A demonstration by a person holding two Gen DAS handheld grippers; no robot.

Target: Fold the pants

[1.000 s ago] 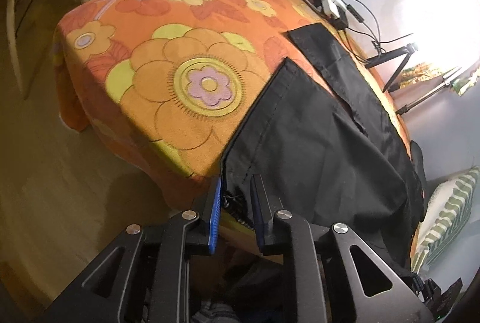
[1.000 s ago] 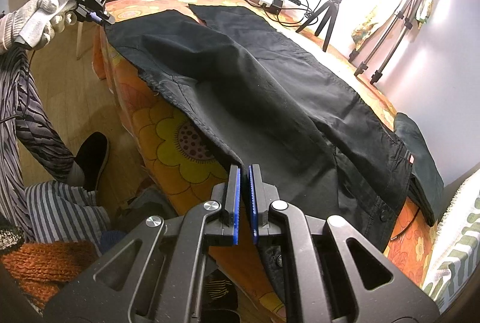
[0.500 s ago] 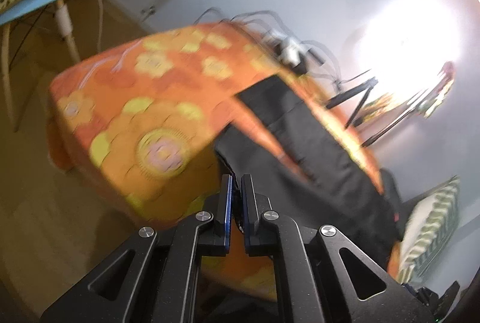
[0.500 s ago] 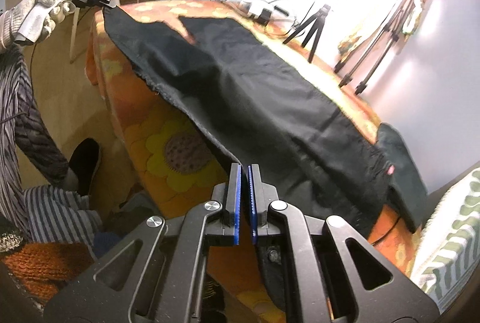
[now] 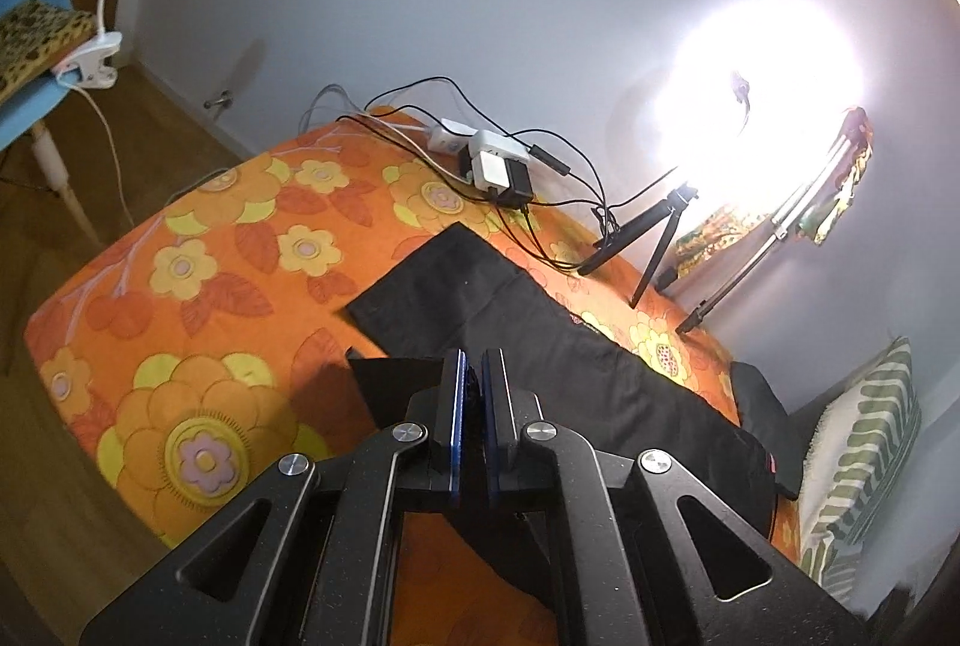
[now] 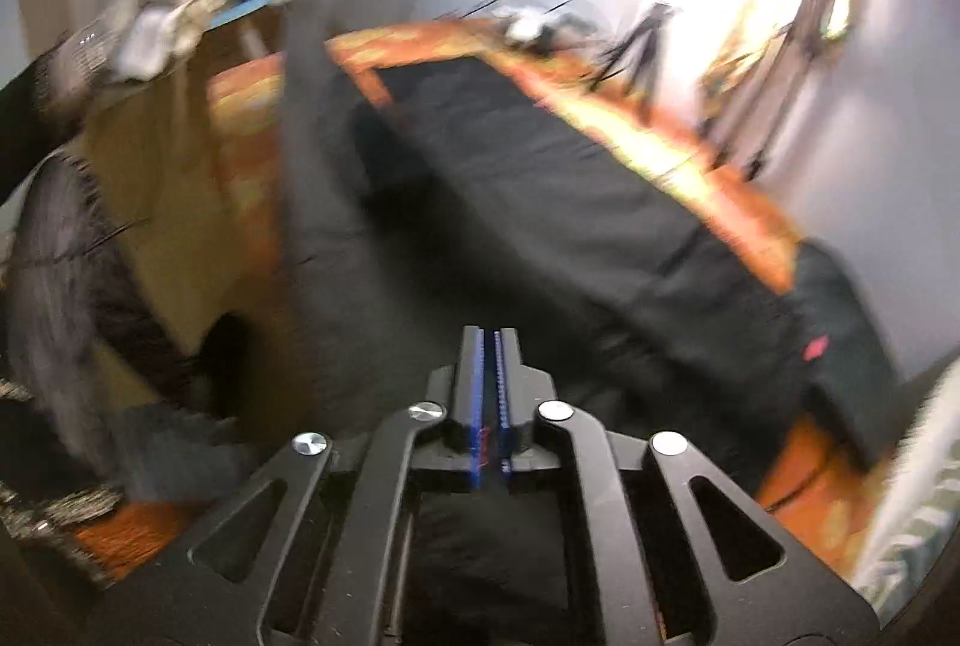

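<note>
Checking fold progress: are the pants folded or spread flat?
Mid-fold: the left gripper lifts one leg of the pants above the bedspread.

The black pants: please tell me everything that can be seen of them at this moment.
The black pants look like thin woven cloth, matte and slightly creased. They lie lengthwise on the orange flowered cover, one leg end flat near the cables. The left gripper is shut on the cloth and holds a lifted corner above the cover. In the blurred right wrist view the right gripper also has dark cloth at its fingers; a small red tag shows near the far end.
</note>
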